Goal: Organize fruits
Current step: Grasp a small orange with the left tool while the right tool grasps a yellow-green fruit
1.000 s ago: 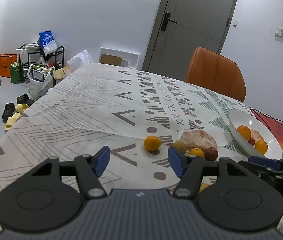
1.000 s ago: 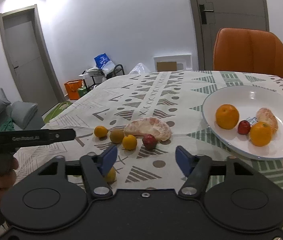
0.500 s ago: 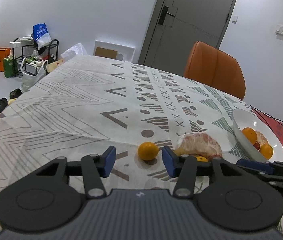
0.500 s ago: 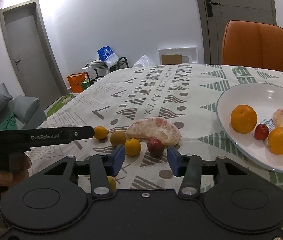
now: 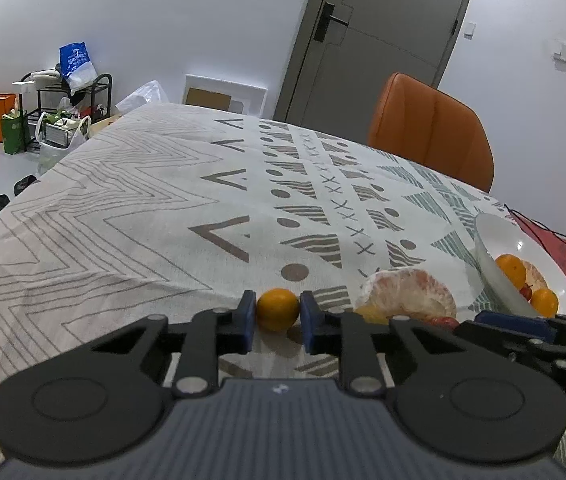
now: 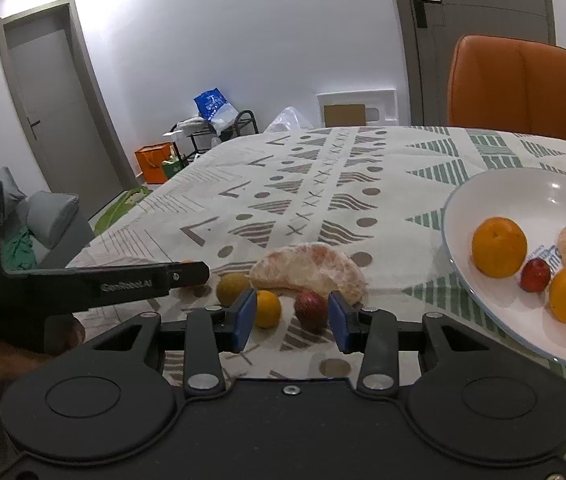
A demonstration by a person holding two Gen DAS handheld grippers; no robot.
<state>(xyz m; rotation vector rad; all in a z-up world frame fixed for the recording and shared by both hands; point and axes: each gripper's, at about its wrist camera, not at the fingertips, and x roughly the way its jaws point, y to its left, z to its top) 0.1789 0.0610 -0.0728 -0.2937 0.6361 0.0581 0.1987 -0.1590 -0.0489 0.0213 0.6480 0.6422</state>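
- The left gripper [image 5: 277, 315] is now sitting narrowed around a small orange [image 5: 278, 308], its blue pads touching both sides; a second ago it was gaping wide
- The right gripper [image 6: 290, 320] is closing in too, half open, framing a red fruit [image 6: 311, 307] on the tablecloth [image 6: 323, 200]
- The white plate [image 6: 483, 184] is lying well off right

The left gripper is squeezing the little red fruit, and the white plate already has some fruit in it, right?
Not quite. The left gripper is closed around a small orange, not the red fruit, as the left wrist view shows. The white plate does already hold fruit.
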